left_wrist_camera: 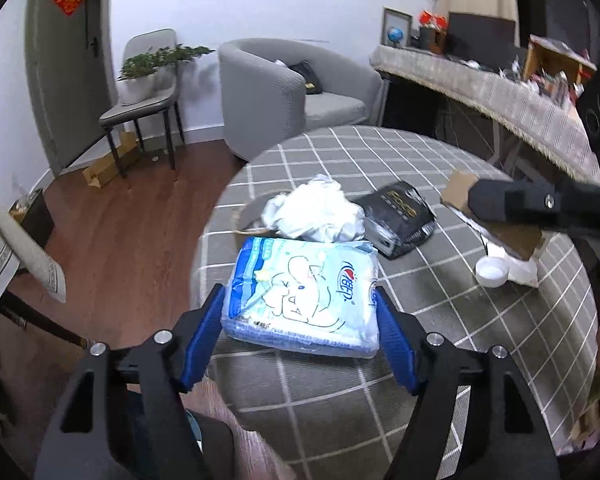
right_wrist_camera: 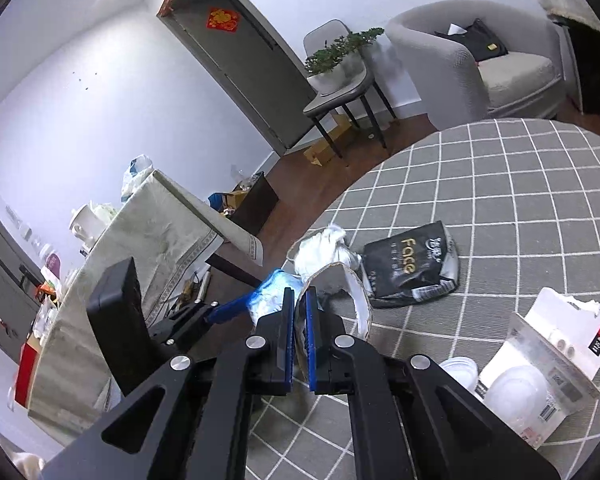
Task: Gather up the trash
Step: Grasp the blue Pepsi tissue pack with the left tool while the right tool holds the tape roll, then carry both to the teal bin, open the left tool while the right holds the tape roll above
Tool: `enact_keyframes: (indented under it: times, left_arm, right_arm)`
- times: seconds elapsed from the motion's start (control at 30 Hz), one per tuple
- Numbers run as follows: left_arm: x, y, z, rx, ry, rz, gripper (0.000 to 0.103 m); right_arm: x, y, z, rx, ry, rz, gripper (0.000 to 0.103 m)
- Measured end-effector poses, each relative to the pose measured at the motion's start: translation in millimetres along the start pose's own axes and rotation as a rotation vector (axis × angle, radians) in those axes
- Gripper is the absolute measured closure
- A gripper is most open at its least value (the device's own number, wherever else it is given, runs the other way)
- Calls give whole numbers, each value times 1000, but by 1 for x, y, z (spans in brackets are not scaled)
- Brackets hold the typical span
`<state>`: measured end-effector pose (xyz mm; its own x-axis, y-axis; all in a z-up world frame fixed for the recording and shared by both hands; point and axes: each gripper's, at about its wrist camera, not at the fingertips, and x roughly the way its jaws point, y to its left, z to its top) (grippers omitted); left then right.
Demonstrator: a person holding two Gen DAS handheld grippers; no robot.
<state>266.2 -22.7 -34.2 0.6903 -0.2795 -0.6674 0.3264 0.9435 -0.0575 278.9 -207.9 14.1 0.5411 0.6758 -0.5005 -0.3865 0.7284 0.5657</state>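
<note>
A light-blue tissue pack (left_wrist_camera: pixel 304 300) lies on the grey checked table (left_wrist_camera: pixel 380 152). My left gripper (left_wrist_camera: pixel 298 294) straddles its near half, with a blue pad against each side. Behind the pack are a crumpled white tissue (left_wrist_camera: pixel 316 212) and a black "Face" packet (left_wrist_camera: pixel 400 216). My right gripper (right_wrist_camera: pixel 299 294) is shut on a curved piece of torn cardboard (right_wrist_camera: pixel 354 292), held above the table. It enters the left wrist view from the right edge, where the right gripper (left_wrist_camera: pixel 474 196) holds the cardboard (left_wrist_camera: pixel 456 188). The tissue (right_wrist_camera: pixel 324 248) and the black packet (right_wrist_camera: pixel 408 268) also lie beyond it.
A white blister pack (right_wrist_camera: pixel 540 368) and a clear plastic lid (right_wrist_camera: pixel 460 372) lie at the table's near right. A dark bin (right_wrist_camera: pixel 256 200) stands on the wood floor to the left. A grey armchair (left_wrist_camera: pixel 280 88) and a chair with a potted plant (left_wrist_camera: pixel 148 80) stand beyond.
</note>
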Motion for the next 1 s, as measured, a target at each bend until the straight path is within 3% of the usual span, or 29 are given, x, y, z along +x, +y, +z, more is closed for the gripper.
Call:
enact_keyframes:
  times: [0.27,0.53,1.0]
  left_arm:
    - [-24,22,0,-74,-27,13,29]
    - [-42,56,-8,-127,-34,84,29]
    - [-51,127,-46,-176,43,177,29]
  right_arm:
    - [16,22,1,-44,-5,3,98]
    - [46,55,1,-106,5,30,98]
    - [116,110,-15,-220,116,32,98]
